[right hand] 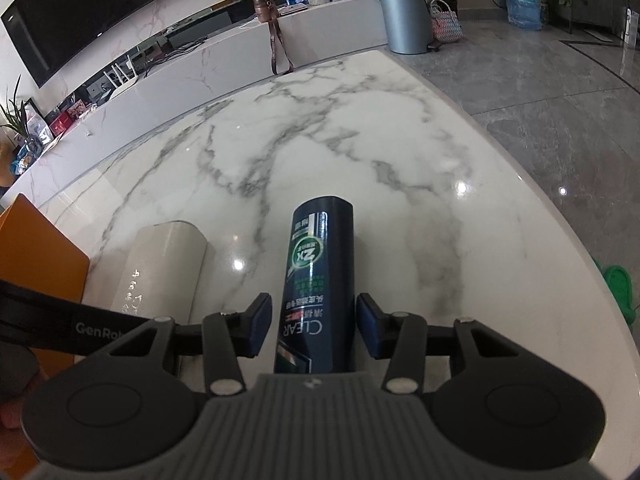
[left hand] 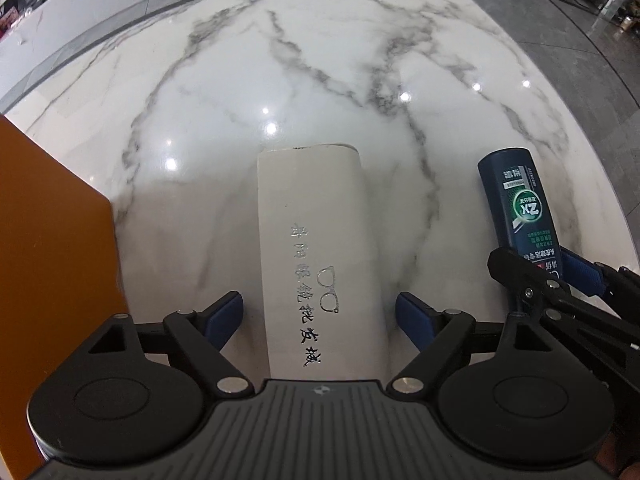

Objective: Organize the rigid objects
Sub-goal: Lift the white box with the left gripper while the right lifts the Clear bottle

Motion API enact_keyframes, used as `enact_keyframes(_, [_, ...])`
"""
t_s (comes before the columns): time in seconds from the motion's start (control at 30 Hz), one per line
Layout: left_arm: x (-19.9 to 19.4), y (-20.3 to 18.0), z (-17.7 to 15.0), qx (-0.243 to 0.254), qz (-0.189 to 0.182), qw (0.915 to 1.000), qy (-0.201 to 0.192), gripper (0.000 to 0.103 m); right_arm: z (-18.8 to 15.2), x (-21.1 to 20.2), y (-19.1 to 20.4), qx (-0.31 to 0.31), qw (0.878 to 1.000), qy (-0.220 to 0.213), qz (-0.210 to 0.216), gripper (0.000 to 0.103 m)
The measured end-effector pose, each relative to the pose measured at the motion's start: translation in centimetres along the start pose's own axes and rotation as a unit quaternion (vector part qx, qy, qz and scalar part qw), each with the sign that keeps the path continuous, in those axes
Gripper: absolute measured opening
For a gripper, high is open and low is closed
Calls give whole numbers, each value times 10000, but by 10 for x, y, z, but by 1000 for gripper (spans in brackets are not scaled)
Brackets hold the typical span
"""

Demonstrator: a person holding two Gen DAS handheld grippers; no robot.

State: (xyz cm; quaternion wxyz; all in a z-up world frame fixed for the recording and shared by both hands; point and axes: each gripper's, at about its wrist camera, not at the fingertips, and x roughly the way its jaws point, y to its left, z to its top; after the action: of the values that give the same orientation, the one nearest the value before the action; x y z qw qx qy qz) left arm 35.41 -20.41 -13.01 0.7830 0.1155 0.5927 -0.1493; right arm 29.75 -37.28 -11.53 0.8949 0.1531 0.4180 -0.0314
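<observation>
A white glasses case (left hand: 316, 220) with printed characters lies lengthwise on the marble table (left hand: 280, 80). My left gripper (left hand: 322, 318) straddles its near end, open, with a gap between each blue pad and the case. To its right, a dark blue CLEAR shampoo bottle (right hand: 320, 264) lies on the table. My right gripper (right hand: 314, 326) stands around the bottle's near half, open, its pads a narrow gap off each side. The left wrist view shows the same bottle (left hand: 520, 200) and the right gripper (left hand: 548, 272) at the right. The case (right hand: 164, 268) lies left of the bottle.
An orange box (left hand: 52, 240) stands just left of the case, close to the left gripper. The table's curved edge (right hand: 540, 208) runs along the right, above grey floor. A grey bin (right hand: 404, 16) and a long cabinet stand beyond the far edge.
</observation>
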Motion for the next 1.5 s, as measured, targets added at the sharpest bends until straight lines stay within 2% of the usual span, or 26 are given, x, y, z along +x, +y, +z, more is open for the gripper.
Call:
enact_keyframes(0.07, [0,0,0,-30,42,10000,1,101,0,0,1,-40,10000,-3,-23,48])
enact_keyframes(0.17, [1,2,-1,-361,122,9993,-31,103,0,0,0,0,10000,-6,0,48])
enact_keyframes(0.33, [2,3,-1,-352,127,9993,-95,103,-1,0,1,-51,10000,-11,-17,48])
enact_keyframes(0.4, [-2,4,-3,-371,98,9989,-253,94,-1,1,2,-151,9999,-18,-61,46])
enact_keyframes(0.43, [-5,2,-3,-345,91,9987,-360,78,-1,1,3,-195,9998,-24,-86,42])
enact_keyframes(0.47, [-7,0,-3,-250,55,9988,-407,70,-1,1,2,-204,9998,-32,-73,42])
enact_keyframes(0.7, [-8,7,-4,-377,-102,9978,-536,69,-1,2,1,-179,9998,-60,-4,41])
enact_keyframes(0.83, [-17,11,-3,-337,-168,9961,-796,69,-1,1,1,-156,9998,-92,35,40])
enact_keyframes(1.07, [-42,13,4,-329,-313,9919,-1183,69,-1,-9,5,-258,9986,-426,159,39])
enact_keyframes(1.2, [-63,12,4,-254,-431,9887,-1414,69,0,-14,5,-254,9979,-538,255,38])
enact_keyframes(1.37, [-103,21,0,-314,-766,9837,-1596,69,2,-34,11,-278,9952,-840,406,38])
enact_keyframes(1.5, [-138,36,-9,-311,-925,9793,-1773,69,1,-61,30,-335,9920,-982,715,38])
